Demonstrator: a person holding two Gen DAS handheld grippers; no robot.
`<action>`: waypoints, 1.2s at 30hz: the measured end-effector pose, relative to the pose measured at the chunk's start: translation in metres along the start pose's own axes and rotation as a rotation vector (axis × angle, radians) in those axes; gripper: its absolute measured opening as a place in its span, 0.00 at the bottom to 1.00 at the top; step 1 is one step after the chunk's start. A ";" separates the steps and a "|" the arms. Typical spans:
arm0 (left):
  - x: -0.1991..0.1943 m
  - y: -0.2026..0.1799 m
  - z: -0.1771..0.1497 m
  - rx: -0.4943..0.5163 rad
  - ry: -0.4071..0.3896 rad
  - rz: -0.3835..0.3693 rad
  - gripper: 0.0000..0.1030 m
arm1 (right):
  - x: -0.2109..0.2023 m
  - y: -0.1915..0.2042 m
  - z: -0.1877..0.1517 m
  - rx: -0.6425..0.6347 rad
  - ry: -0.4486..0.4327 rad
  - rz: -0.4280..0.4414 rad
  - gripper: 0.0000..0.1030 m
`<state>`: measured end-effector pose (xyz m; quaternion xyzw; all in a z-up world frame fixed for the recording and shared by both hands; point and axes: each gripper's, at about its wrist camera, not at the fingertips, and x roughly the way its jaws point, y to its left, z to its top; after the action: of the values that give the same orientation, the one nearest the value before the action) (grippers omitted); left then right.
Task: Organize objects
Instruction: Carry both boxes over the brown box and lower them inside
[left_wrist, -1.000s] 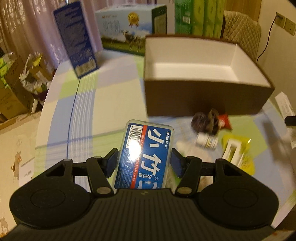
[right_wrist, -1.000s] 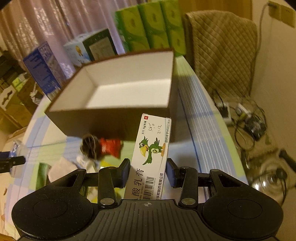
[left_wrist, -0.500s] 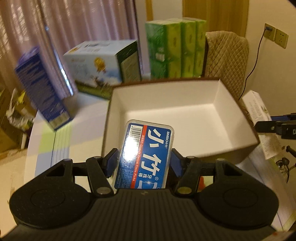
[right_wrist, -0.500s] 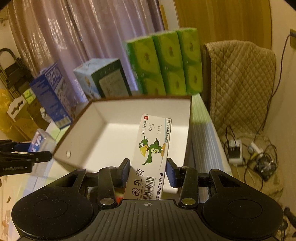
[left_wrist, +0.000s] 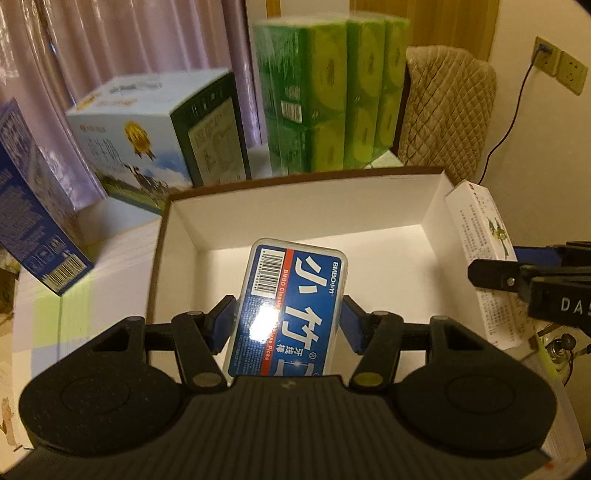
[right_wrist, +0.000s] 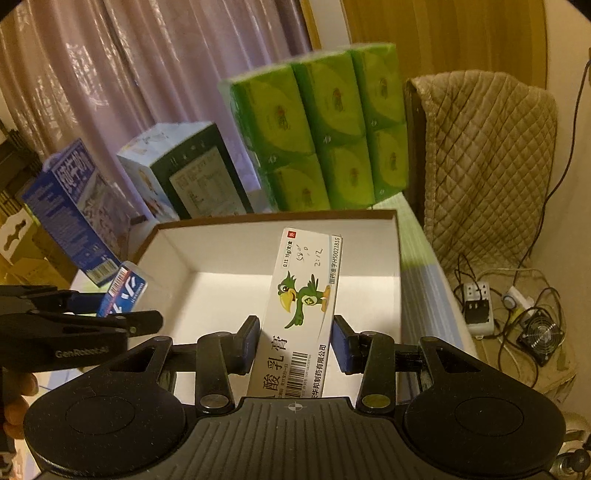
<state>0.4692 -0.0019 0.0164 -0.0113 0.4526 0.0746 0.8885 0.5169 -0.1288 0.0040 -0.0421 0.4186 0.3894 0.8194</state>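
Observation:
My left gripper (left_wrist: 288, 321) is shut on a blue floss pick case (left_wrist: 291, 306) and holds it above the near left part of the brown box (left_wrist: 155, 258), whose white inside is bare. In the right wrist view my right gripper (right_wrist: 295, 338) is shut on a white ointment carton (right_wrist: 303, 306) printed with a green parrot, held over the same brown box (right_wrist: 399, 251). Each gripper shows in the other's view: the right one with the carton (left_wrist: 480, 236) at the box's right side, the left one with the case (right_wrist: 123, 291) at its left side.
Behind the brown box stand a green tissue pack (left_wrist: 332, 92), a blue-and-white milk carton box (left_wrist: 147, 136) and a dark blue box (left_wrist: 33, 229). A quilted chair (right_wrist: 487, 158) is at the right, with cables and a power strip (right_wrist: 476, 302) on the floor.
Both grippers have risen from the table's near side and moved forward over the open brown box, each still holding its item. The small items on the table have dropped out of view.

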 end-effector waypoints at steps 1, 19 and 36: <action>0.007 0.001 0.000 -0.010 0.014 -0.005 0.54 | 0.006 0.000 -0.001 0.000 0.010 -0.003 0.38; 0.093 0.002 -0.022 -0.119 0.218 -0.045 0.54 | 0.085 -0.014 -0.023 0.021 0.182 -0.046 0.38; 0.090 0.001 -0.022 -0.114 0.209 -0.031 0.70 | 0.085 -0.010 -0.021 0.035 0.184 -0.047 0.38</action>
<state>0.5033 0.0081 -0.0687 -0.0764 0.5377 0.0846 0.8354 0.5395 -0.0929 -0.0740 -0.0731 0.4979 0.3573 0.7868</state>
